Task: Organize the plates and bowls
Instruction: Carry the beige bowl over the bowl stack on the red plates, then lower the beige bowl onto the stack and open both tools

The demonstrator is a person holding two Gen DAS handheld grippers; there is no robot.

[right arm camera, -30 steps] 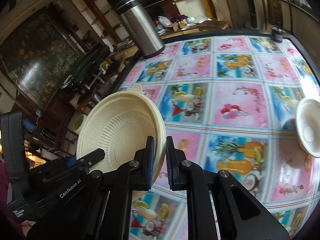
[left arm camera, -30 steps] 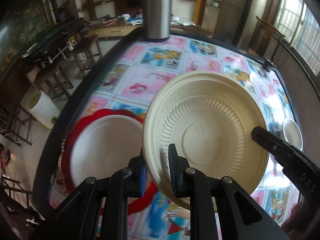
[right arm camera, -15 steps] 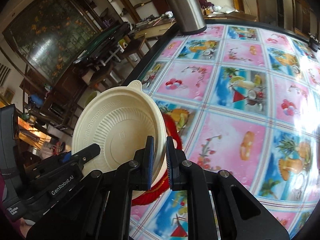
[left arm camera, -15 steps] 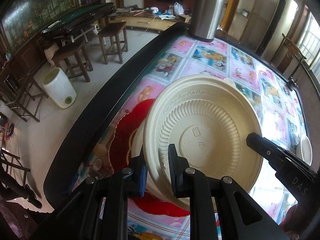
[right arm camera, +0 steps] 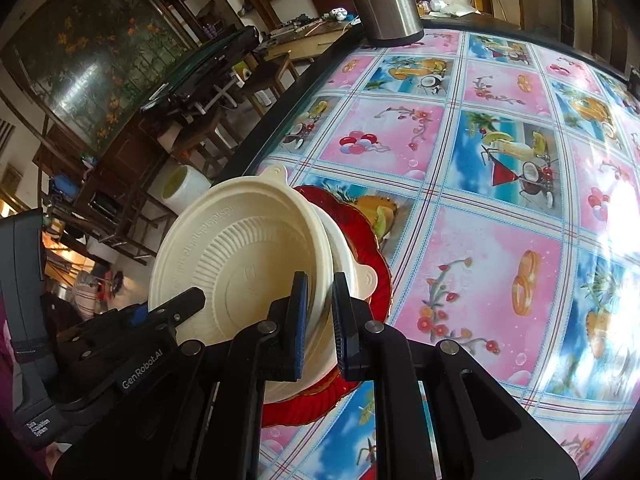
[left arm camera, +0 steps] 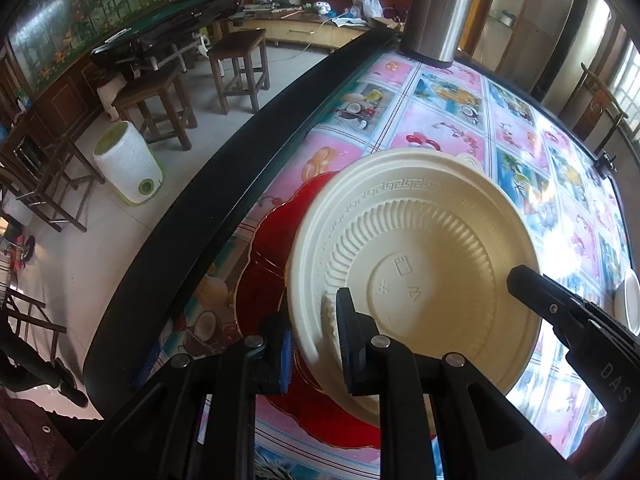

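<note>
I hold a cream ribbed bowl [left arm camera: 420,272] tilted, with a gripper on each side of its rim. My left gripper [left arm camera: 316,344] is shut on the near rim. My right gripper [right arm camera: 320,320] is shut on the opposite rim, and its finger [left arm camera: 560,308] shows at the right of the left wrist view. In the right wrist view the held bowl [right arm camera: 240,264] leans over a second cream bowl [right arm camera: 360,276] with a tab. That one rests on a red scalloped plate [right arm camera: 372,240], whose left side [left arm camera: 264,280] shows near the table's edge. Whether the two bowls touch I cannot tell.
A steel flask [left arm camera: 440,8] stands at the far end of the patterned tablecloth [right arm camera: 500,280]. A small white bowl [left arm camera: 632,304] lies at the right. The table's dark edge [left arm camera: 224,184] runs close by on the left; beyond it are stools and a white bin [left arm camera: 128,164].
Both grippers carried the cream bowl leftward and down toward the table's edge. It now hangs over the bowl on the red plate, hiding most of it. Both grips stayed shut.
</note>
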